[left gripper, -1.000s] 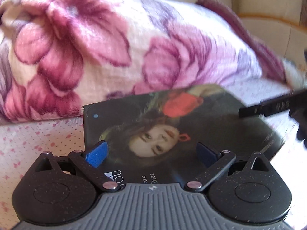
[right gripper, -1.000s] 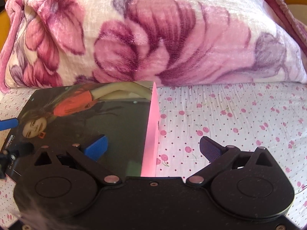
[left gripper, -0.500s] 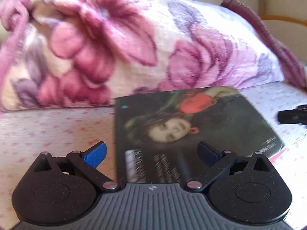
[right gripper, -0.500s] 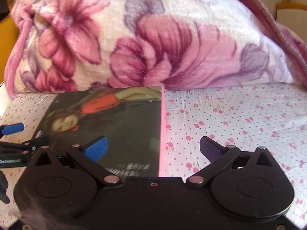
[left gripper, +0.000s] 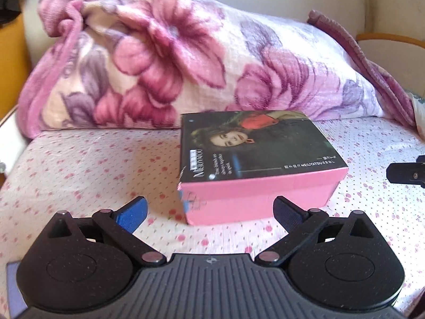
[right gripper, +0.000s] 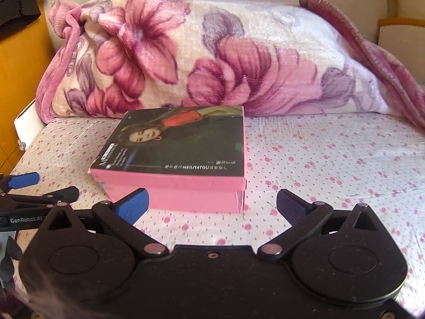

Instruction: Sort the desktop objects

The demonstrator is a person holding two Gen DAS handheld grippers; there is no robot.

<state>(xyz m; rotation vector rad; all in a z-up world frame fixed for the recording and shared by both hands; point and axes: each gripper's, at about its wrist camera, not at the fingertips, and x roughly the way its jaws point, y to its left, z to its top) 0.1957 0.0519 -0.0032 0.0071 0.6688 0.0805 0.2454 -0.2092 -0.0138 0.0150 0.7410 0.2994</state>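
Both grippers, left (left gripper: 209,211) and right (right gripper: 211,206), are gaping wide, gripping nothing. Pink box (left gripper: 255,170) is lying closed on the bedsheet (left gripper: 87,164) at 12 o'clock, near the blanket (left gripper: 186,61). Risk: pinching only the overhanging lid is likely lifting it off the base.

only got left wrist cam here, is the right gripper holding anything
Observer: No. The right gripper is open, with nothing gripped.
Operator: is the box shut
Observer: Yes. On the box, the lid sits down over the base, with a seam along the pink side.
Operator: my gripper touching it
Observer: No. The left gripper is off the box's left side, apart from it.
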